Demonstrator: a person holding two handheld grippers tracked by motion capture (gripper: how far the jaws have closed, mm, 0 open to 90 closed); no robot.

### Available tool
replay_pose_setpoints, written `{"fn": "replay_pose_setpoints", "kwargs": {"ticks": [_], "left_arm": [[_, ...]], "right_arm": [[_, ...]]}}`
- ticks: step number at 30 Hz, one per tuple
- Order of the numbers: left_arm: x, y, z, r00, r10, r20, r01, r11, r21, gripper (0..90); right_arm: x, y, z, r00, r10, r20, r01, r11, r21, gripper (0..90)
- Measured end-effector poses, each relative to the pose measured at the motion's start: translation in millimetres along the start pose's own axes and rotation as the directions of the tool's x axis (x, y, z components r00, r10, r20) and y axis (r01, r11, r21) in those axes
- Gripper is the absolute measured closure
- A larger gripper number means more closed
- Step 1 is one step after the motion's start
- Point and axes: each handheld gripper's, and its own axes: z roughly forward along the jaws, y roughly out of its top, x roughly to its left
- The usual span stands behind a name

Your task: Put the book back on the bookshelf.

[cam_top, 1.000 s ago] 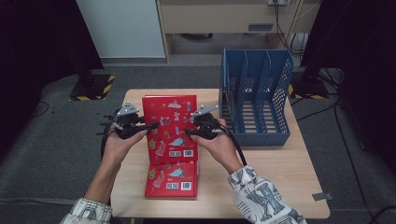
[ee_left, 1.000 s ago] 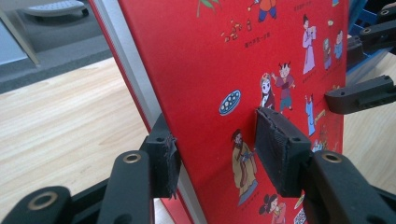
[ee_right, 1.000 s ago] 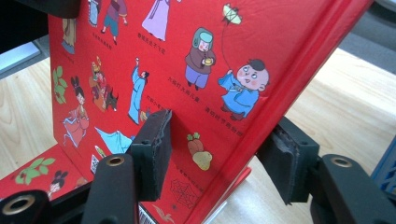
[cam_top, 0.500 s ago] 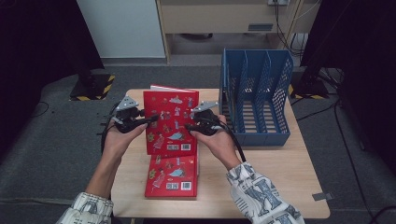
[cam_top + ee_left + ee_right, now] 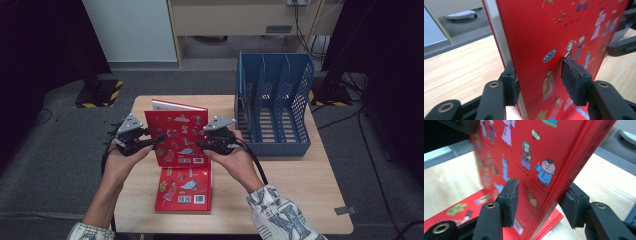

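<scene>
High view: wooden table (image 5: 310,195), grey carpet (image 5: 60,165)

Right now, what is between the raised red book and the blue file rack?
In the high view, the right gripper on the raised red book, then bare table before the blue file rack.

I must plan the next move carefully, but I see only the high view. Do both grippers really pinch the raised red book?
Observer: The left gripper does: one pad presses the raised book on its cover and the other sits behind it.
Operator: And the right one?
Observer: The right gripper has one pad on the cover and one behind the spine edge.
Operator: Which side has the pages?
Observer: The pale page edge faces the left gripper.
</scene>
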Motion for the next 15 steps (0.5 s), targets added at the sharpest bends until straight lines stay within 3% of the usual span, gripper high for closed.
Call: {"fn": "replay_pose_setpoints", "kwargs": {"ticks": [5, 15], "left_arm": [[-1.5, -10.6, -5.2, 1.0, -0.005, 0.004, 0.005, 0.9999, -0.014, 47.7], [2.0, -15.1, -3.5, 0.9997, -0.024, -0.006, 0.024, 0.9987, -0.044, 40.5]], "right_arm": [[14.0, -0.9, -8.2, 0.9986, -0.037, -0.039, 0.037, 0.999, 0.001, 48.5], [16.0, -0.1, -11.3, 0.9968, -0.048, -0.064, 0.047, 0.999, -0.02, 58.1]]}}
